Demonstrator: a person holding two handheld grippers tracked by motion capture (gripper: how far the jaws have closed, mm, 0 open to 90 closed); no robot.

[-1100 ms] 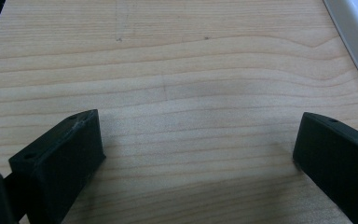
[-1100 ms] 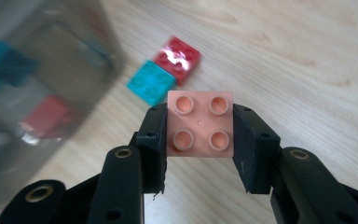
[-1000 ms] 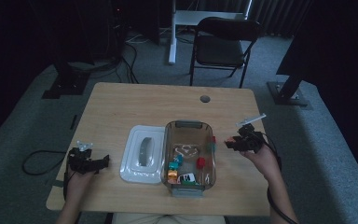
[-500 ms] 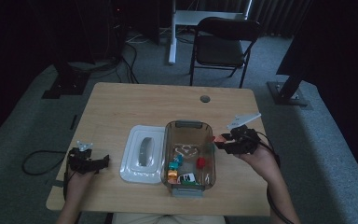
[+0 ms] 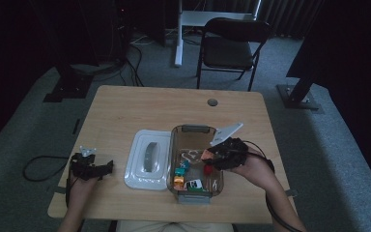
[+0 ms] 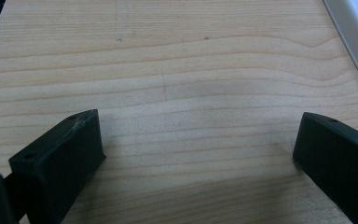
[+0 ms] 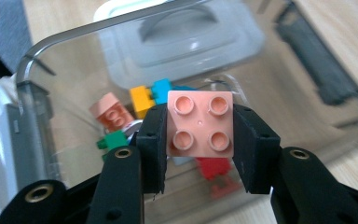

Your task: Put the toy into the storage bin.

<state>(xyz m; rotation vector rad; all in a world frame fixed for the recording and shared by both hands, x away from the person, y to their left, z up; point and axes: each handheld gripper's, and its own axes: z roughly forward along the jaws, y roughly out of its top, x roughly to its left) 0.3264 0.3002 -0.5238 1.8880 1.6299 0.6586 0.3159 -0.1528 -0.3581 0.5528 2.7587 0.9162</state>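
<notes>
The right gripper [image 7: 200, 140] clamps a square pink four-stud brick [image 7: 200, 123] above the clear bin [image 5: 174, 145], its studs facing the gripper's camera. The left gripper [image 6: 200, 154] rests released, jaws wide apart, on the wooden table [image 6: 177, 70] beside the white lid [image 5: 147, 159].

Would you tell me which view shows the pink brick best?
The right gripper view: the pink brick sits close up, four studs facing the camera, clamped between the right gripper jaws above the clear box. The high view gives a small pink spot at that gripper. The left gripper view looks at the table.
</notes>
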